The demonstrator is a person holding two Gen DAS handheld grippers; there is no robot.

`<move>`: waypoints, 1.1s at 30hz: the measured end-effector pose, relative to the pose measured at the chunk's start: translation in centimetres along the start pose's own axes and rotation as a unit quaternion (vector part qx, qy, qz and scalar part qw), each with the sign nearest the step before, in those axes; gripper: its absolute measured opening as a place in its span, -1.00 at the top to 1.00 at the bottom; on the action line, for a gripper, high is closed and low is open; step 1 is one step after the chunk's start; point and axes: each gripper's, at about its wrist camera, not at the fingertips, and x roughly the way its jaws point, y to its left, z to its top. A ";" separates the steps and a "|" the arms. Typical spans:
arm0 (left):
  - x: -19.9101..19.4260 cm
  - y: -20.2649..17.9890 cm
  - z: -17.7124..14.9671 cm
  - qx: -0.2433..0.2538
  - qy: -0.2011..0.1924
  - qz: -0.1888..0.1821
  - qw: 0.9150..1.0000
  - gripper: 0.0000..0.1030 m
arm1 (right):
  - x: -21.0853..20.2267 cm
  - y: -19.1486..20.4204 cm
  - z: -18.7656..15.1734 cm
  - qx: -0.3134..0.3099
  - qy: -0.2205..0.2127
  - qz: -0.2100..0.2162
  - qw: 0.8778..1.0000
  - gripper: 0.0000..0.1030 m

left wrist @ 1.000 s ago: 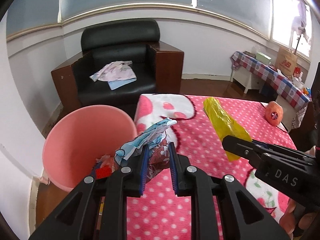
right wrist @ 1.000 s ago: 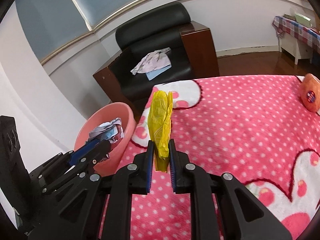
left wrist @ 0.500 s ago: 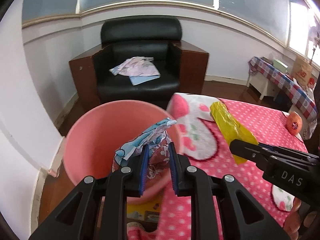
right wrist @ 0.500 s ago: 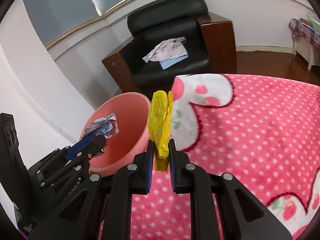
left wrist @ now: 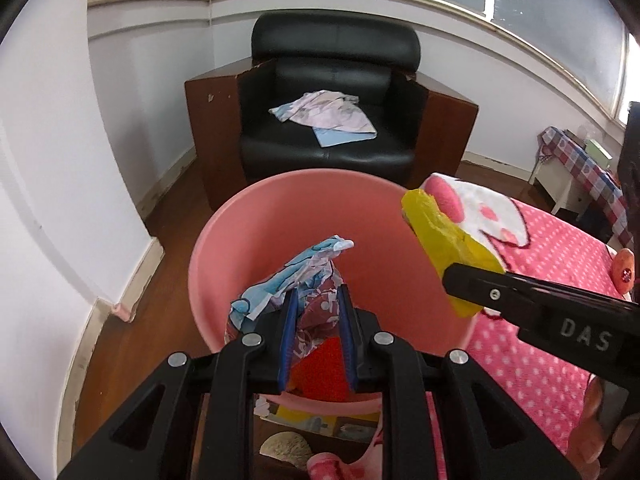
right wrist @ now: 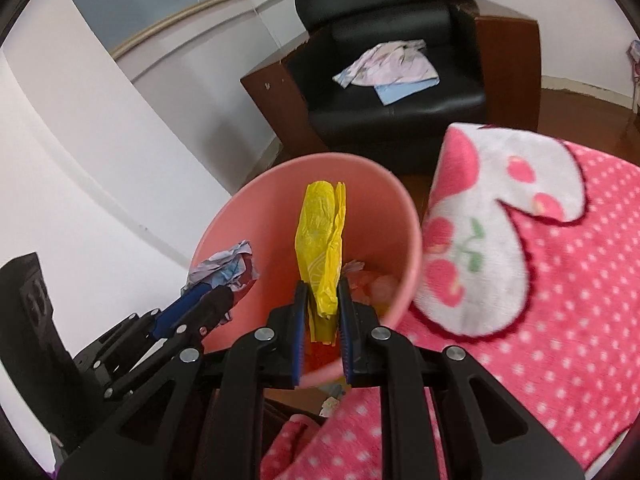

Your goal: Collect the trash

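My left gripper (left wrist: 315, 304) is shut on a crumpled blue, white and maroon wrapper (left wrist: 296, 280) and holds it over the mouth of the pink bin (left wrist: 256, 240). My right gripper (right wrist: 323, 300) is shut on a yellow plastic bag (right wrist: 322, 236) and holds it over the same pink bin (right wrist: 248, 216). The yellow bag (left wrist: 448, 240) and the right gripper's fingers (left wrist: 532, 300) show at the right of the left wrist view. The left gripper and its wrapper (right wrist: 228, 268) show at the left of the right wrist view. Red and pale scraps lie inside the bin.
A table with a pink dotted blanket (right wrist: 560, 280) stands right of the bin. A black armchair (left wrist: 332, 112) with cloths on its seat stands behind it. White walls close the left side. An orange object (left wrist: 624, 272) lies on the blanket.
Both grippers have moved left off the blanket and now hold their trash above the pink bin. Both stay shut on their items.
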 end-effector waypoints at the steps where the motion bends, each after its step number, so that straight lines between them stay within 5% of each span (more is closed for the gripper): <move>1: 0.2 0.3 0.0 -0.002 0.002 0.000 1.000 0.62 | 0.4 0.2 0.0 0.001 0.003 0.000 1.000 0.70; 10: 1.0 1.6 -0.1 -0.017 0.008 -0.003 1.000 0.28 | 2.2 0.2 0.0 0.008 0.017 -0.003 1.000 0.35; 15: 0.4 1.1 0.1 -0.012 0.003 -0.007 1.000 0.15 | 1.5 0.6 0.0 -0.006 0.007 -0.007 1.000 0.34; 33: -4.9 -4.2 0.1 0.035 -0.034 -0.016 0.999 -0.02 | -7.6 -2.1 -4.4 -0.026 -0.069 -0.047 0.996 0.10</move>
